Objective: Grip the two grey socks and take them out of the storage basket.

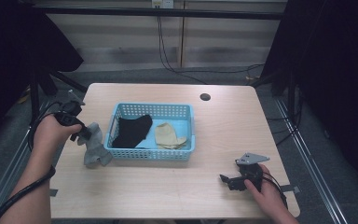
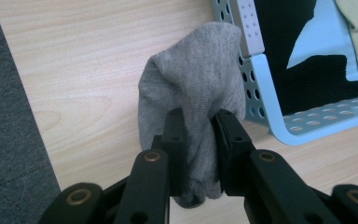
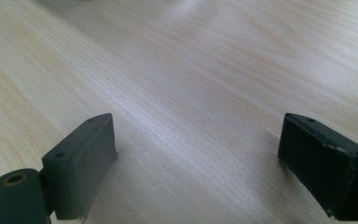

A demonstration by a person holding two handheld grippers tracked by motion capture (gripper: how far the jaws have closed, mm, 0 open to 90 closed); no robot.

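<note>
1. I am holding a grey sock [image 2: 193, 88] in my left gripper [image 2: 196, 135]; its two black jaws are pinching a bunched fold of the cloth between them, standing narrow with the fabric pressed on both sides.
2. In the high view the left gripper [image 1: 81, 133] is sitting at the left edge of the table [image 1: 168, 186], and the grey sock [image 1: 95, 147] is hanging from it with its lower end lying crumpled on the wood.
3. The sock is lying just beside the left wall of the blue basket [image 1: 121, 153]; in the left gripper view the cloth is touching or nearly touching the basket's [image 2: 265, 93] perforated corner, and I cannot tell which.
4. Inside the basket a black sock [image 1: 131, 131] is lying in the left part and a cream sock [image 1: 168, 136] in the right part, side by side.
5. I am keeping my right gripper [image 1: 229, 181] low at the right front of the table, well apart from the basket.
6. In the right gripper view my right gripper [image 3: 198, 161] is standing wide, its jaws far apart with bare wood [image 3: 191, 93] between them.
</note>
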